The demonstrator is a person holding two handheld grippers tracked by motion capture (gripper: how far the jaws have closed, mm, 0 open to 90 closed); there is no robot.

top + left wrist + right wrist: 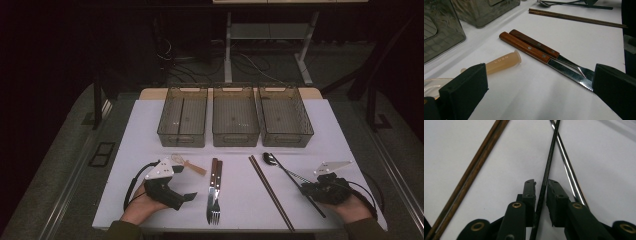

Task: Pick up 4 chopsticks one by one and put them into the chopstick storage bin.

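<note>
My right gripper [312, 190] lies low over the table's right side, held by a hand. In the right gripper view its jaws [541, 185] stand close on both sides of a thin black rod [549, 165], with a sliver of gap left. That rod runs from the spoon [270, 159], and a silver rod [569, 175] crosses it. My left gripper [184, 182] rests at the front left, wide open [539, 92] with bare table between its pads. A whisk with a beige handle [501, 62] lies by one pad, and the knife [524, 47] beside the fork [534, 43] reaches the other.
Three translucent grey bins [181, 139] [235, 140] [287, 139] stand in a row at the back of the white table. Brown chopsticks [270, 190] lie diagonally between the knife and fork [215, 190] and the spoon. The floor and a desk frame lie beyond.
</note>
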